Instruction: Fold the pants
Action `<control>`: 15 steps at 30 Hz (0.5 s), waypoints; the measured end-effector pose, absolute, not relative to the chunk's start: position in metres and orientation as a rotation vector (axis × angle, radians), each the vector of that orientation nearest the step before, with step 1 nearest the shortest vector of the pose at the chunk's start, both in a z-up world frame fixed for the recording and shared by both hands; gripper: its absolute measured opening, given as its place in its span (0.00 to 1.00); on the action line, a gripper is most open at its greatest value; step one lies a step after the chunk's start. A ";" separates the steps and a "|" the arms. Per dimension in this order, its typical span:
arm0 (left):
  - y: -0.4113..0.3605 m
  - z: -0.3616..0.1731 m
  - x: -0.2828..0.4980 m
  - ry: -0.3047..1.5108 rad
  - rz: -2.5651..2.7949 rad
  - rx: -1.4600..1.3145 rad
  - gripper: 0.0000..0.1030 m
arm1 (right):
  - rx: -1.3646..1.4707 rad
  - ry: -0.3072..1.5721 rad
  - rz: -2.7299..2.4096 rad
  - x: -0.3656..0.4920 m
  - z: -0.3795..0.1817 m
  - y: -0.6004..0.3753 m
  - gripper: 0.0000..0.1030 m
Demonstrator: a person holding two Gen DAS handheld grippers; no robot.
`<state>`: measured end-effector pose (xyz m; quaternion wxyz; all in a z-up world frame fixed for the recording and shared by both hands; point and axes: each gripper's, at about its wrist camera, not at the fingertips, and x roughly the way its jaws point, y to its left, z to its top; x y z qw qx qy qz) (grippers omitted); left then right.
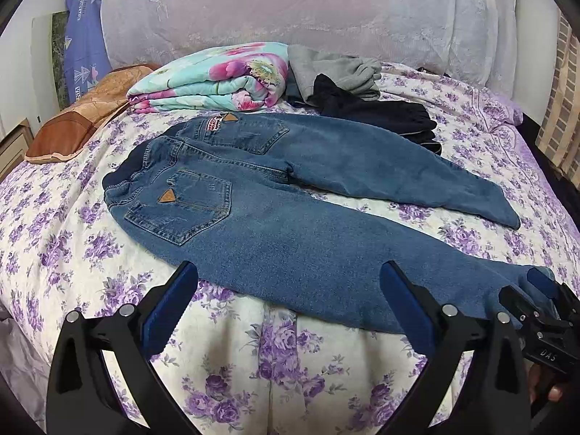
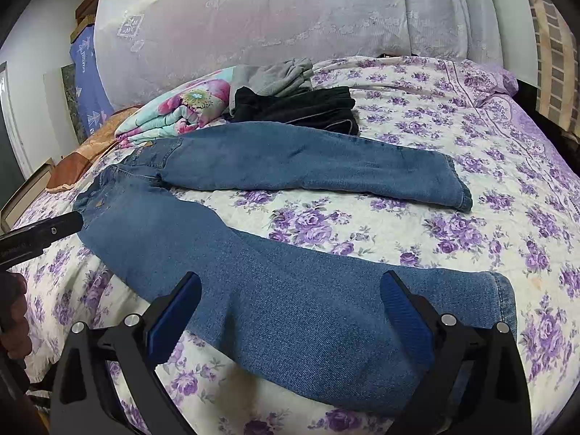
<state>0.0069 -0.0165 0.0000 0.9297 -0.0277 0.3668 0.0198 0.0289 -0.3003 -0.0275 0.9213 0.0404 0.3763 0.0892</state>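
- Purple-flowered bedspread (image 1: 54,224) covers the bed, with a pale embroidered quilt (image 1: 290,7) heaped along the back.
- At far left lies a brown cushion (image 1: 87,116); next comes a folded floral blanket (image 1: 217,83), then a grey garment (image 1: 333,69) on top of dark clothes (image 1: 384,112).
- Jeans (image 1: 290,224) lie back side up across the middle, waistband to the left, the two legs spread apart and running to the right.
- Left gripper (image 1: 290,297) hovers with its jaws wide apart and nothing between them, above the near leg's edge towards the waist end.
- Right gripper (image 2: 290,304) is equally wide open and empty, poised over the near leg close to its hem (image 2: 504,290).
- Judged from this, the first fold is not yet begun: pinching the near leg's edge at both ends and carrying it over onto the far leg, seams matched, should give a flat half.
- Lifting both ends together should keep the denim from sagging in the middle.
- Only the left wrist view shows the back pockets (image 1: 181,210) and the leather patch; the right wrist view shows the far leg's hem (image 2: 460,188) squarely and the near hem unhidden.
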 end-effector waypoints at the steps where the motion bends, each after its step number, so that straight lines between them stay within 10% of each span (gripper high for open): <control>1: -0.017 0.000 0.007 0.752 0.039 -0.058 0.95 | 0.083 0.773 0.182 0.028 -0.028 -0.300 0.97; 15: -0.021 0.005 0.003 0.749 0.032 -0.050 0.95 | 0.087 0.776 0.179 0.027 -0.028 -0.303 0.97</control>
